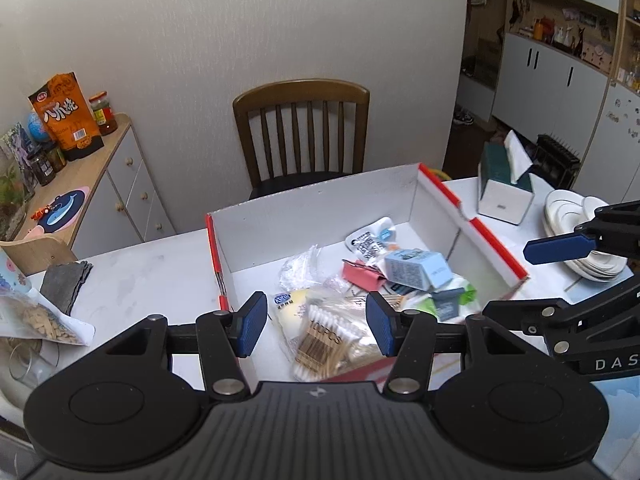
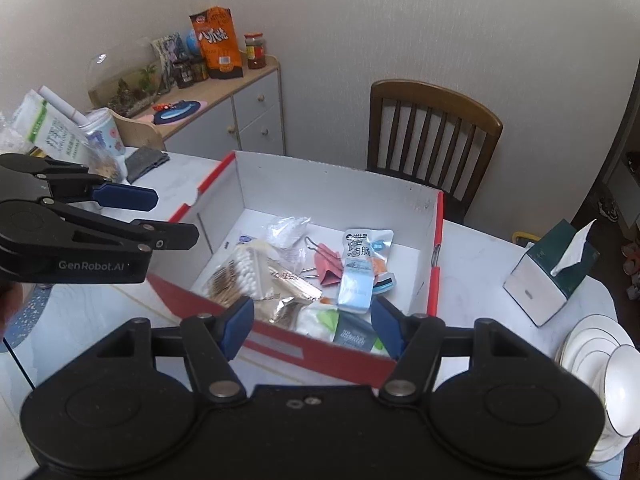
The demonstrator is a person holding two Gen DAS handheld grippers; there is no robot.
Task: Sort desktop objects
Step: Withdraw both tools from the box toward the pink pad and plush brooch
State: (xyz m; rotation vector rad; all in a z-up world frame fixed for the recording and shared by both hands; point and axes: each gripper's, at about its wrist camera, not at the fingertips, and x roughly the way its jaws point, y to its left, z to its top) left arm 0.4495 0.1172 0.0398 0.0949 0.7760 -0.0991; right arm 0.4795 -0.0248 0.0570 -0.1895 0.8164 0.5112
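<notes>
A red and white cardboard box [image 1: 320, 200] [image 2: 320, 354] stands on the white table. It holds a bag of cotton swabs [image 1: 324, 340] [image 2: 244, 270], a pink binder clip [image 1: 360, 274] [image 2: 328, 266], a light blue carton [image 1: 416, 270] [image 2: 356, 284], a white snack pouch [image 1: 370, 240] [image 2: 366, 242] and other packets. My left gripper [image 1: 316, 326] is open and empty above the box's near edge, over the swabs. My right gripper [image 2: 312, 326] is open and empty above the near wall. Each gripper shows in the other's view, the left [image 2: 124, 196] and the right [image 1: 560, 248].
A wooden chair [image 1: 302, 136] [image 2: 432, 136] stands behind the table. A tissue box [image 1: 504, 190] [image 2: 556, 276] and stacked white plates [image 1: 572, 216] [image 2: 604, 364] sit to the right. A seed bag [image 1: 36, 316], a grey cloth [image 1: 64, 284] and a sideboard [image 1: 100, 184] lie left.
</notes>
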